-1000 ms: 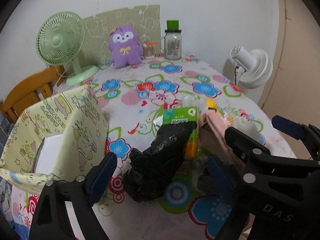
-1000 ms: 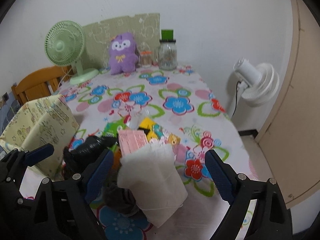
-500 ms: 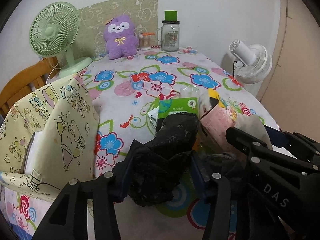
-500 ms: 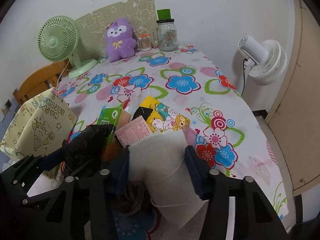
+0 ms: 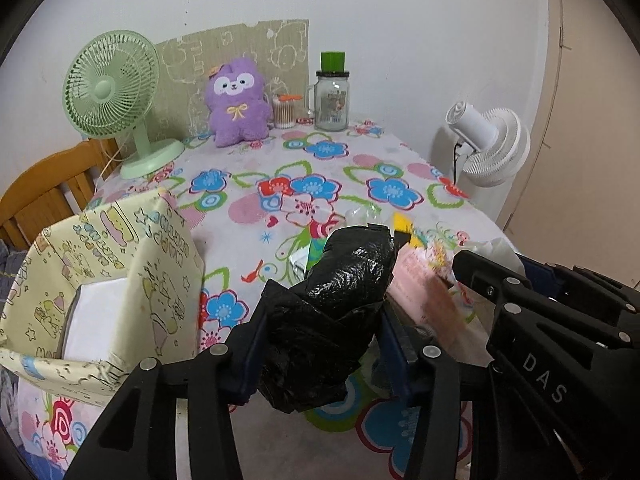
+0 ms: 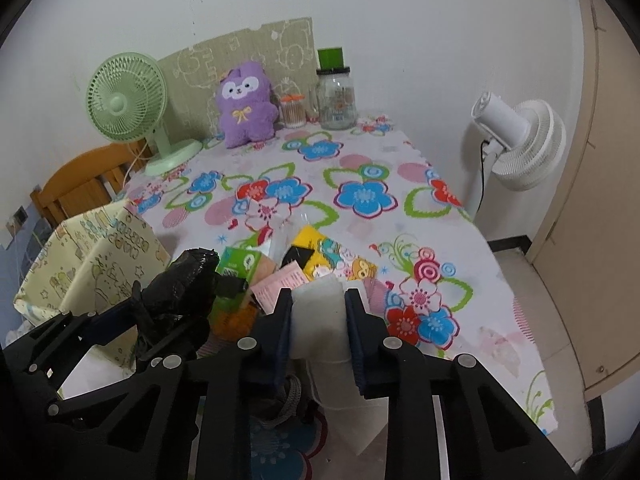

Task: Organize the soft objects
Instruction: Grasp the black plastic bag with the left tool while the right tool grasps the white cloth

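My left gripper (image 5: 320,344) has its fingers at a middling spread, both blue pads pressed against a crumpled black plastic bag (image 5: 332,312) that bulges up between them. The bag sits over the near part of the flowered tablecloth (image 5: 248,240), just right of the yellow cartoon-print fabric box (image 5: 160,280).

My right gripper (image 6: 318,332) is squeezed narrow on a white fluffy pad (image 6: 318,316), which is pinched in at the waist between the pads, its lower part hanging below the fingers.

Just beyond both grippers lies the heap of packets: a green tissue pack (image 6: 240,264), a pink packet (image 6: 280,284) and a yellow cartoon packet (image 6: 332,256). At the far end, a purple plush toy (image 5: 238,104) sits against the wall.
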Demonstrator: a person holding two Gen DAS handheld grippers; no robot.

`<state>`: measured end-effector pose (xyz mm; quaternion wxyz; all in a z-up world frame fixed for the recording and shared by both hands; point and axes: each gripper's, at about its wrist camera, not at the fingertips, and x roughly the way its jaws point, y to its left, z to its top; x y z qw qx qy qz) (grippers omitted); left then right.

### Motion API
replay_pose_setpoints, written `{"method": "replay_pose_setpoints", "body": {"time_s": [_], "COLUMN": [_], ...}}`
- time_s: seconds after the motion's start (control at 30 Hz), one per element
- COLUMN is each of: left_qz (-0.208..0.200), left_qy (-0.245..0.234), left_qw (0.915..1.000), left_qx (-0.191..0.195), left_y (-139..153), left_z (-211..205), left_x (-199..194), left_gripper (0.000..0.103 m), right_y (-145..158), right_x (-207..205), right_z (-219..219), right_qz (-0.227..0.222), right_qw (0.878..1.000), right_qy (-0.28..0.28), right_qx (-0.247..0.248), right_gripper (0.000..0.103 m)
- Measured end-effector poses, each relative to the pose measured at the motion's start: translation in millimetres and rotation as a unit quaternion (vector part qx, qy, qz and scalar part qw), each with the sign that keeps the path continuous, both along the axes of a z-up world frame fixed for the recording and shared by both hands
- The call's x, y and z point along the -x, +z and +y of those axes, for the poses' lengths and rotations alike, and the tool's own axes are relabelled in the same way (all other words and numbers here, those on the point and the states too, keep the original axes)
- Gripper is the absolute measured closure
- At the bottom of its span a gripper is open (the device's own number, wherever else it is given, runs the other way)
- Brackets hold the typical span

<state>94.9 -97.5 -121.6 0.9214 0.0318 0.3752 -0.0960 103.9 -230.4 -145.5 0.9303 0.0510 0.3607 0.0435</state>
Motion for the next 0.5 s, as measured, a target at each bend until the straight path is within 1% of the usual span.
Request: {"method": "replay_pose_setpoints", "body": {"time_s": [0.5], "left_qz": [-0.038], "left_qy": [-0.003], "left_qw": [0.9990], "left_qx": [0.023], "left_y": [49.2], "left_z": [10.8], "left_x": [14.2], "left_gripper": [0.051], "right_y": [53.4], "right_x": [21.3], "right_z": [6.0], "right_qz": [-0.058], "right_qw": [0.998], "right_qy": [-0.003], "right_qx": [0.012], "right_gripper": [0.076]}}
